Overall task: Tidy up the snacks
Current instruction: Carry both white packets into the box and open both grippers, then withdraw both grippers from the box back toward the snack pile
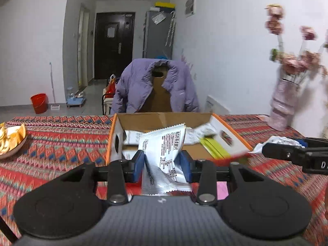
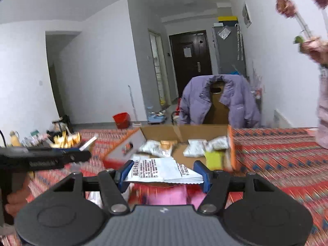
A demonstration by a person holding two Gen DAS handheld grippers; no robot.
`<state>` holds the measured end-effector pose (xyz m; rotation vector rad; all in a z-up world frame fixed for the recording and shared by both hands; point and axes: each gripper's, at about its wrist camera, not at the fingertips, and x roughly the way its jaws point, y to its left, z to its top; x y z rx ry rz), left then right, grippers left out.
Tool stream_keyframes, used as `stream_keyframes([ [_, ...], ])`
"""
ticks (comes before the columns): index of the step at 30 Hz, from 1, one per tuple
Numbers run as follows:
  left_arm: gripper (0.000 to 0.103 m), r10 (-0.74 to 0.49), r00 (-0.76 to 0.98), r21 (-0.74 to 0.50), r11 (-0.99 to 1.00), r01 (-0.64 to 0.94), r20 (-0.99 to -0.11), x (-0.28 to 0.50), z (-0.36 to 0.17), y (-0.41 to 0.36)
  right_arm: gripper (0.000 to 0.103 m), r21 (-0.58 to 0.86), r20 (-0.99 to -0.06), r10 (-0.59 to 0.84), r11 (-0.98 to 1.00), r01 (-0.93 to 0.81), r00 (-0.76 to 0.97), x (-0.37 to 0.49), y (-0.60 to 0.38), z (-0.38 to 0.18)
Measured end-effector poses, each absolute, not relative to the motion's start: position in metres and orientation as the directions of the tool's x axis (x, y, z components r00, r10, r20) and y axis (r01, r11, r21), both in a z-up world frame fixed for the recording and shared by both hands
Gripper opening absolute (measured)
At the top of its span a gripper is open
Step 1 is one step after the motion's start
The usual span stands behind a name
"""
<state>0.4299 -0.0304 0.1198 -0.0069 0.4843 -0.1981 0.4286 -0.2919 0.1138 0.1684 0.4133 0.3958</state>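
Observation:
My left gripper [image 1: 163,160] is shut on a silver snack packet [image 1: 164,153] with black print, held upright just in front of the open cardboard box [image 1: 164,119]. My right gripper [image 2: 163,171] is shut on a flat white snack packet [image 2: 162,171] lying level between its blue pads, also short of the box [image 2: 184,131]. Inside the box lie several silver and orange packets [image 2: 155,148] and a yellow-green pack [image 1: 213,146]. The right gripper [image 1: 272,148] shows at the right edge of the left wrist view, and the left gripper [image 2: 82,155] at the left of the right wrist view.
The table wears a red patterned cloth [image 1: 61,135]. A plate of gold-wrapped sweets [image 1: 10,141] sits at the left. A pink vase with flowers [image 1: 285,100] stands at the right by the wall. Behind the box is a chair with a purple jacket [image 1: 153,86]. Something pink [image 2: 166,196] lies under the grippers.

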Motion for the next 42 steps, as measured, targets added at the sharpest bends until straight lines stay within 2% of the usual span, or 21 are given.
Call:
stream_keyframes([
  [5,0.039,-0.108,0.863,-0.005,0.993,0.121,-0.494,0.529,0.107,-0.029,0.063,0.262,-0.423,0.391,0.916,-0.303,0.817,0.551,-0.267,0.116],
  [8,0.039,-0.113,0.830,-0.031,0.993,0.114,-0.546,0.583,0.095,-0.024,0.063,0.294,-0.486,0.371,0.922,-0.252,0.791,0.623,-0.252,0.106],
  [13,0.040,-0.136,0.784,-0.043,0.989,0.138,-0.605,0.644,0.077,-0.027,0.063,0.248,-0.582,0.301,0.950,-0.187,0.755,0.706,-0.220,0.078],
  [15,0.044,-0.136,0.763,-0.048,0.990,0.136,-0.632,0.659,0.069,-0.027,0.064,0.252,-0.618,0.283,0.955,-0.156,0.733,0.728,-0.214,0.065],
  [17,0.054,-0.151,0.747,-0.048,0.986,0.158,-0.648,0.667,0.062,-0.028,0.066,0.273,-0.648,0.290,0.952,-0.141,0.705,0.743,-0.211,0.053],
  [18,0.057,-0.161,0.741,-0.048,0.984,0.172,-0.652,0.669,0.059,-0.028,0.075,0.287,-0.663,0.294,0.949,-0.130,0.688,0.747,-0.212,0.047],
  [20,0.074,-0.150,0.738,-0.041,0.986,0.164,-0.658,0.671,0.056,-0.026,0.076,0.311,-0.676,0.328,0.939,-0.148,0.660,0.749,-0.212,0.041],
  [23,0.075,-0.173,0.735,-0.070,0.983,0.169,-0.655,0.667,0.058,-0.020,0.079,0.314,-0.675,0.323,0.939,-0.138,0.664,0.747,-0.216,0.040],
  [32,0.082,-0.133,0.758,-0.050,0.990,0.132,-0.639,0.648,0.084,-0.008,0.080,0.277,-0.662,0.296,0.950,-0.141,0.689,0.715,-0.235,0.069],
  [37,0.082,-0.136,0.772,-0.054,0.990,0.130,-0.621,0.616,0.108,-0.004,0.081,0.222,-0.645,0.275,0.960,-0.169,0.712,0.675,-0.244,0.095],
  [42,0.085,-0.150,0.784,-0.057,0.988,0.145,-0.603,0.572,0.126,-0.002,0.086,0.167,-0.619,0.249,0.968,-0.185,0.745,0.620,-0.263,0.117],
])
